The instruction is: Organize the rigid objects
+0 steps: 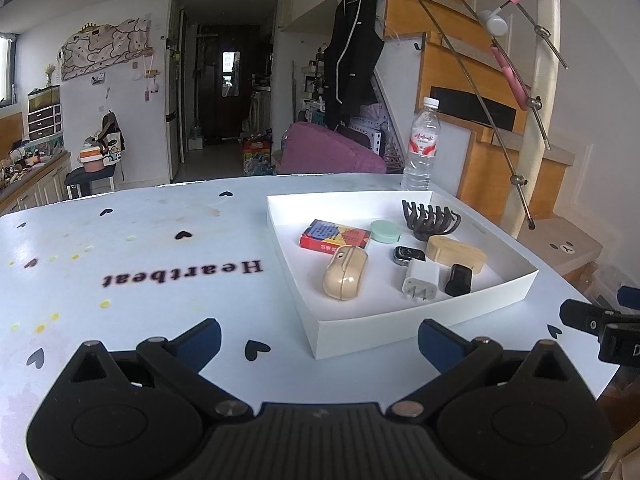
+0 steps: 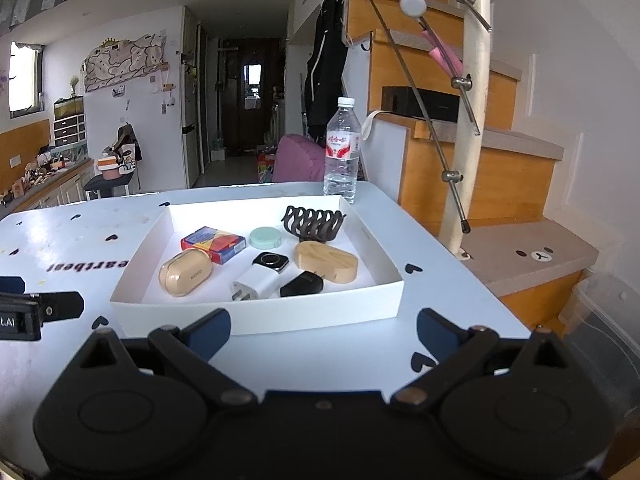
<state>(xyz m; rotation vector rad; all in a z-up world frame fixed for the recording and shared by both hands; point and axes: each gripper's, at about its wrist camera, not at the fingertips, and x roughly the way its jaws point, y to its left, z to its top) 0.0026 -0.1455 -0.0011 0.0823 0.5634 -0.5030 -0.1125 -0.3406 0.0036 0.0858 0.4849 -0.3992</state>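
A white tray (image 1: pixel 424 320) (image 2: pixel 256 312) on the light blue table holds several things: a red and blue card box (image 1: pixel 334 236) (image 2: pixel 214 243), a beige case (image 1: pixel 345 272) (image 2: pixel 185 272), a mint round tin (image 1: pixel 385 231) (image 2: pixel 265 237), a black hair claw (image 1: pixel 430 218) (image 2: pixel 312 220), a wooden block (image 1: pixel 456 254) (image 2: pixel 326 261), a watch (image 1: pixel 408 255) (image 2: pixel 271 261), a white plug (image 1: pixel 420 280) (image 2: pixel 256 282) and a black adapter (image 1: pixel 459 280) (image 2: pixel 302 284). My left gripper (image 1: pixel 319 340) is open and empty, left of and before the tray. My right gripper (image 2: pixel 323 334) is open and empty before the tray's near wall.
A water bottle (image 1: pixel 421 146) (image 2: pixel 342 150) stands just behind the tray. The table (image 1: pixel 140 272) carries heart marks and the word Heartbeat. A wooden staircase (image 2: pixel 500 184) with a white post and metal rods rises to the right. The table's right edge is close to the tray.
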